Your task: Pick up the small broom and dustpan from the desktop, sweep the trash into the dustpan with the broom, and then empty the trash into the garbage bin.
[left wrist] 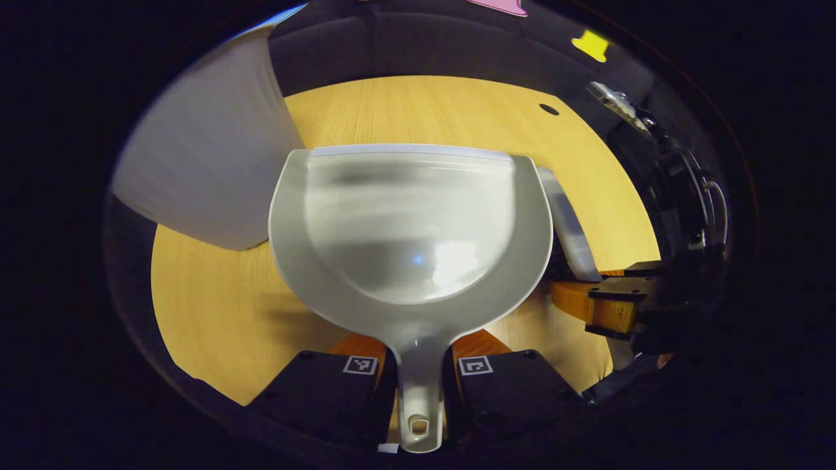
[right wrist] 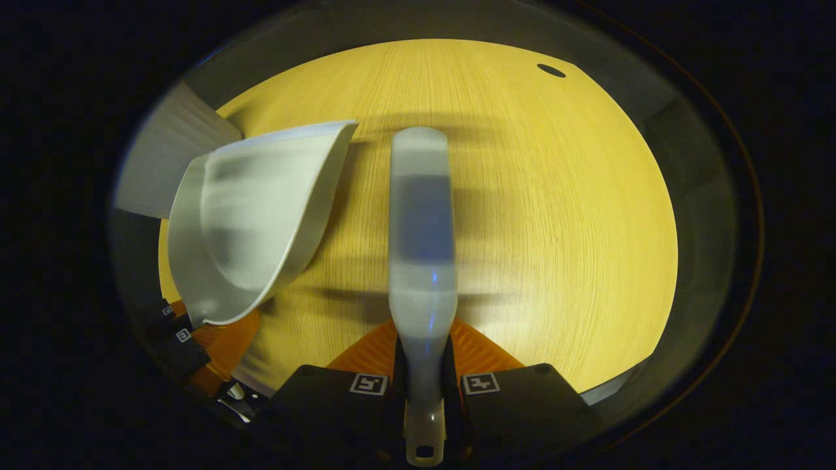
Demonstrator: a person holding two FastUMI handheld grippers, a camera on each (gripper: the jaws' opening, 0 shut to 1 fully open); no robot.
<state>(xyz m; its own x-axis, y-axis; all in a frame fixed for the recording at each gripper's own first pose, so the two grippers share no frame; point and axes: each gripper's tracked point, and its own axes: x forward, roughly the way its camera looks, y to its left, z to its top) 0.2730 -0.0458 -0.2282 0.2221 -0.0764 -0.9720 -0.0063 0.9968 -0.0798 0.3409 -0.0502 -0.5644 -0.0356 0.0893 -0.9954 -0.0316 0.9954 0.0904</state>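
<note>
A glossy grey plastic dustpan (left wrist: 411,228), its slim handle clamped between the left gripper (left wrist: 418,385) jaws, hangs scoop-forward above the wood-grain bench (left wrist: 418,111) beside a pale ribbed garbage bin (left wrist: 209,150). The right gripper (right wrist: 423,391) jaws pinch the small broom (right wrist: 423,241) by its handle, apparently ready to sweep; no trash is discernible.

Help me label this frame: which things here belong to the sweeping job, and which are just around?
Job: dustpan in the left claw; broom in the right claw; grey bin.
Around: wooden desktop; dark hole in it.
</note>
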